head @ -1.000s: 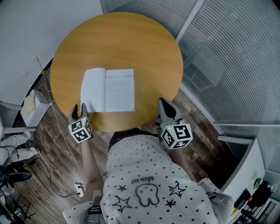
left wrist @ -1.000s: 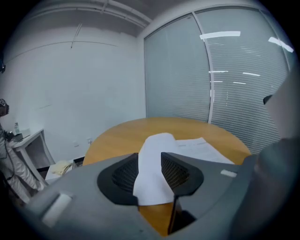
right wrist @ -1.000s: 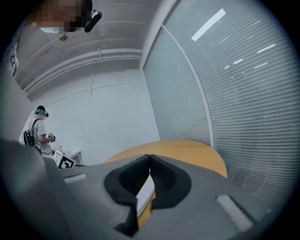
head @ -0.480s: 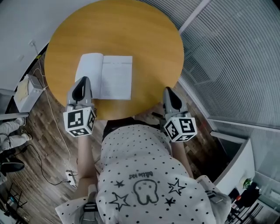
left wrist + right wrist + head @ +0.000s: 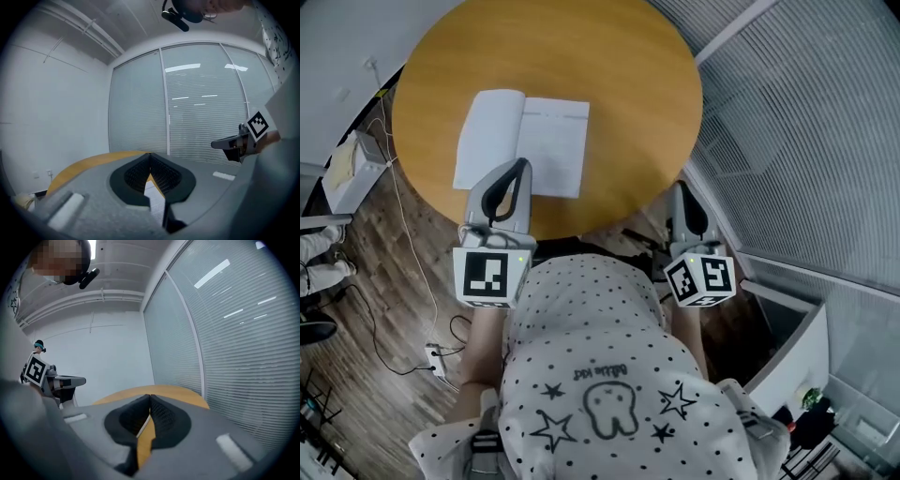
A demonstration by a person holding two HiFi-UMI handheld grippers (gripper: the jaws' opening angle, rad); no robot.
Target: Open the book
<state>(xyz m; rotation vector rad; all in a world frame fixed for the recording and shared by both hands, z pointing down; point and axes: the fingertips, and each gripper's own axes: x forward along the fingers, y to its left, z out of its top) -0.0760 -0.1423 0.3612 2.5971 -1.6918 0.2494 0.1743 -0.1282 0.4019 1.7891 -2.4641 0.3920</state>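
Note:
The book [image 5: 522, 141] lies open and flat on the round wooden table [image 5: 609, 84], white pages up. My left gripper [image 5: 521, 169] hangs above the table's near edge, just short of the book's near edge and touching nothing. Its jaws have just been closing and now meet with nothing between them. In the left gripper view the shut left gripper [image 5: 150, 157] shows a strip of the page [image 5: 153, 193] below it. My right gripper [image 5: 682, 192] is off the table's near right edge, shut and empty. The right gripper view shows the same closed tips [image 5: 150, 398] over the table [image 5: 164, 391].
A white box [image 5: 347, 173] and cables [image 5: 403, 272] with a power strip [image 5: 436, 356] lie on the wooden floor at the left. A glass wall with blinds [image 5: 806, 141] runs along the right. The person's dotted shirt [image 5: 591, 375] fills the bottom.
My left gripper has risen and now looms larger at the table's near edge, and its jaws have closed. The right gripper drew back slightly. The book stays open.

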